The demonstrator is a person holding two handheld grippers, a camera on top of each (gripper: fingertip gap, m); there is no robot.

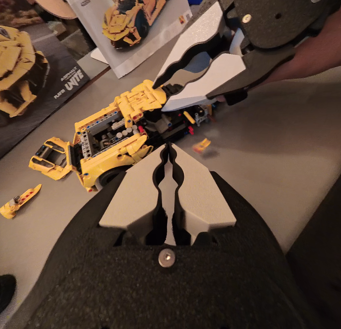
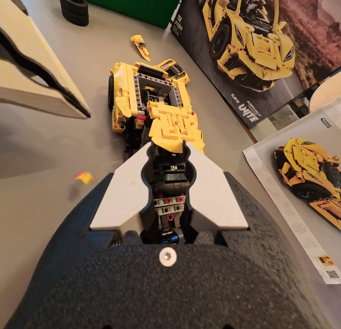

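A partly built yellow brick car (image 1: 103,154) lies on the grey table (image 1: 258,154), its inner frame exposed. My right gripper (image 2: 167,143) is shut on the end of the car's yellow roof panel (image 2: 173,124). The left wrist view shows the same gripper (image 1: 160,96) with its fingertips on either side of that panel (image 1: 140,100). My left gripper (image 1: 168,144) is shut with nothing between its tips, just in front of the car's side. It also shows in the right wrist view (image 2: 86,115). A small yellow and red piece (image 1: 201,145) lies blurred on the table right of it.
A yellow wedge piece (image 1: 20,202) lies left of the car. The set's box (image 2: 258,52) and a booklet (image 2: 304,191) stand beyond the car. Stacked black tyres (image 2: 74,8) and a green box (image 2: 129,2) are at the far edge. A person's arm (image 1: 304,61) holds the right gripper. The grippers' ends are close to 8 cm from one another.
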